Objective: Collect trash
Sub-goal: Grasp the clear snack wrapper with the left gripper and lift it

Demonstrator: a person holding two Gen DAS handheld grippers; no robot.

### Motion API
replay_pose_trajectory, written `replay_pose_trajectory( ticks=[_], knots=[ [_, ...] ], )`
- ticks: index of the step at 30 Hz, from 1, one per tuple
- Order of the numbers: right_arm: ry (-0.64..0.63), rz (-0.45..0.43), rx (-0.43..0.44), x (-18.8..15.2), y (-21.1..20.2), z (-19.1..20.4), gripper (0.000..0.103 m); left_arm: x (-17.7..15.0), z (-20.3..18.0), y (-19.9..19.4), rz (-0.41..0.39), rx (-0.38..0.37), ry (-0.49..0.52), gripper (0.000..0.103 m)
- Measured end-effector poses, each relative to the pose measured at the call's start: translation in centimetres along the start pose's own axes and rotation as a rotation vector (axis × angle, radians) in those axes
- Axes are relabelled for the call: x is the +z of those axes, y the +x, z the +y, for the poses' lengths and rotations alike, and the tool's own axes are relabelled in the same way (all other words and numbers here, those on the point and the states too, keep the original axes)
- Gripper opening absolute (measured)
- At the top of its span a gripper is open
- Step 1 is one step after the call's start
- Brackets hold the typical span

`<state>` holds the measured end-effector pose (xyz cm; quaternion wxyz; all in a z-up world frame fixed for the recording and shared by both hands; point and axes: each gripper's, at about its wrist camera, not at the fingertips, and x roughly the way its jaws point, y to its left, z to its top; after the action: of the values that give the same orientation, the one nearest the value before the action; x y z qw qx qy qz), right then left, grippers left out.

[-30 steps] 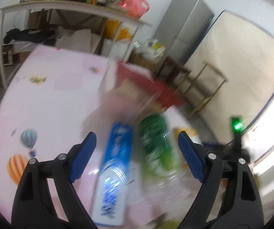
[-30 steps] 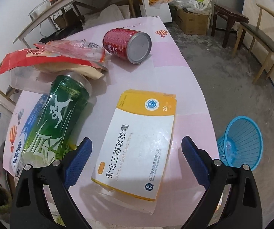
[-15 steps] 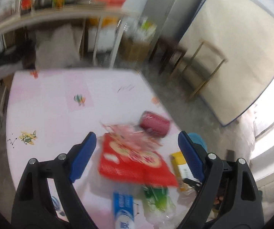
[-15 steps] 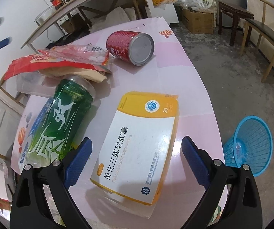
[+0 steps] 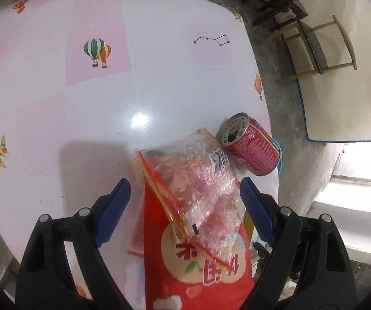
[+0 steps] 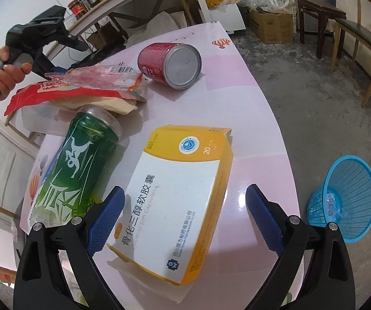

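My left gripper [image 5: 184, 193] is open above a clear plastic wrapper [image 5: 195, 178] that lies on a red snack bag [image 5: 198, 266]. A red can [image 5: 250, 146] lies on its side just beyond, near the table edge. My right gripper [image 6: 184, 208] is open, its jaws either side of a yellow and white medicine box [image 6: 180, 201]. A green bottle [image 6: 77, 165] lies to the box's left. The red can [image 6: 170, 64], the wrapper [image 6: 95, 76] and the snack bag [image 6: 46, 94] lie farther back. The left gripper's body [image 6: 38, 36] shows at the far left, held by a hand.
A blue mesh waste basket [image 6: 345, 199] stands on the floor to the right of the pink table [image 5: 82, 103]. Wooden chairs [image 6: 361, 38], a stool and cardboard boxes stand beyond. A shelf table with jars is at the back.
My left gripper has swung up and over the table and now looks down on the wrapper and snack bag. My right gripper has stayed over the medicine box, a little closer.
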<state>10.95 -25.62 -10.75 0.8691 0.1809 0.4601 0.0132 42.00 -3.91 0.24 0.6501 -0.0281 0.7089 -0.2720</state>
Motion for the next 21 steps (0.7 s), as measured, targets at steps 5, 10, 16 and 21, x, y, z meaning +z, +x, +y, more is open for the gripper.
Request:
replay_pose_trajectory(
  ticks=[5,10,16,21],
  knots=[
    [0.002,-0.008,0.015,0.1,0.2,-0.1,0.092,0.6,0.3,0.7,0.009,-0.004,-0.015,0.066],
    [-0.003,-0.014,0.021,0.1,0.3,-0.1,0.091,0.6,1.0,1.1,0.015,0.012,-0.038,0.045],
    [0.000,-0.019,0.026,0.0,0.2,-0.1,0.088,0.5,1.3,1.0,-0.014,0.003,-0.063,0.029],
    [0.004,-0.020,0.026,0.1,0.2,-0.2,0.087,0.4,1.4,0.2,-0.051,-0.033,-0.052,0.018]
  ],
)
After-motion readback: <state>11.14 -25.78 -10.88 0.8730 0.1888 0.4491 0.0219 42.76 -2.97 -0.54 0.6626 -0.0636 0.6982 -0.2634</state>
